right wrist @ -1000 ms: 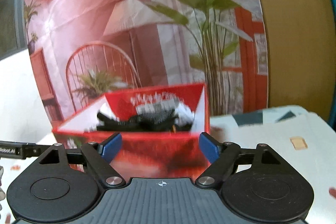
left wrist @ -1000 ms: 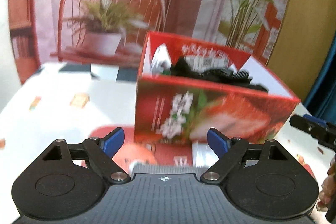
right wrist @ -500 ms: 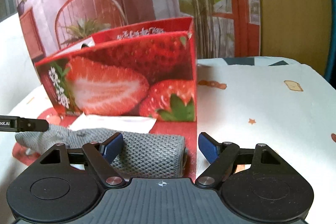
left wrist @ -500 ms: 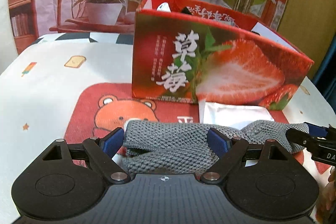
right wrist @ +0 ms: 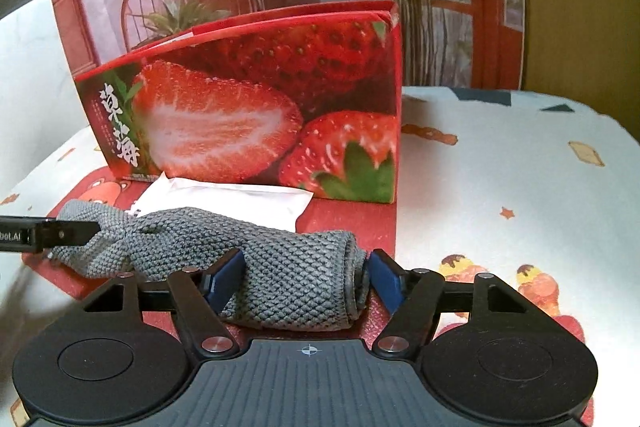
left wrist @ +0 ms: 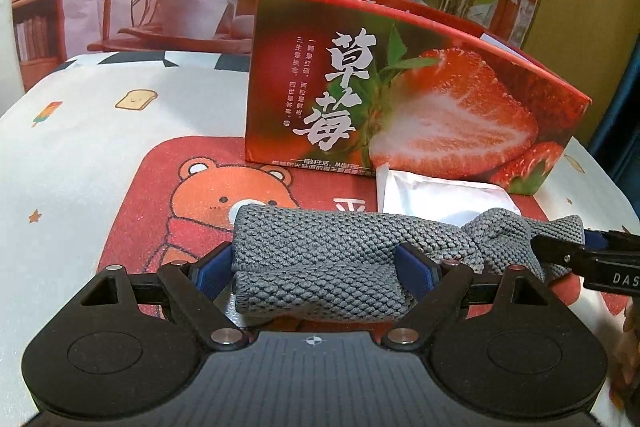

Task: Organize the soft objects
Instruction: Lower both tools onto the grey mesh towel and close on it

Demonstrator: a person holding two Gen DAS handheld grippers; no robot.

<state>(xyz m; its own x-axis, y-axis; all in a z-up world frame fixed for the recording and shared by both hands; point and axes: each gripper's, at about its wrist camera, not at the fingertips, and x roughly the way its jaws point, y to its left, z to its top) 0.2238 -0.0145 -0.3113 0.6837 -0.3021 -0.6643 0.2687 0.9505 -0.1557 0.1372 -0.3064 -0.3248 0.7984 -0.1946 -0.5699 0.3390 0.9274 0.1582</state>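
Observation:
A grey knitted cloth [left wrist: 344,251] lies rolled on the red bear mat, in front of the red strawberry box [left wrist: 400,99]. My left gripper [left wrist: 316,267] is open with its blue pads on either side of the cloth's left end. My right gripper [right wrist: 304,279] is open around the cloth's [right wrist: 280,267] other end. The box [right wrist: 248,107] stands just behind. Its inside is hidden from both views. A white flat packet [left wrist: 440,195] lies between the cloth and the box.
The red bear mat [left wrist: 180,195] lies on a white printed tablecloth [right wrist: 500,167]. A printed backdrop with a chair and plants stands behind the table. The right gripper's finger shows at the right edge of the left wrist view [left wrist: 580,259].
Both grippers have come down from above the box to table level. They now straddle the two ends of the grey cloth, closer than half a second ago. Jaws stay open.

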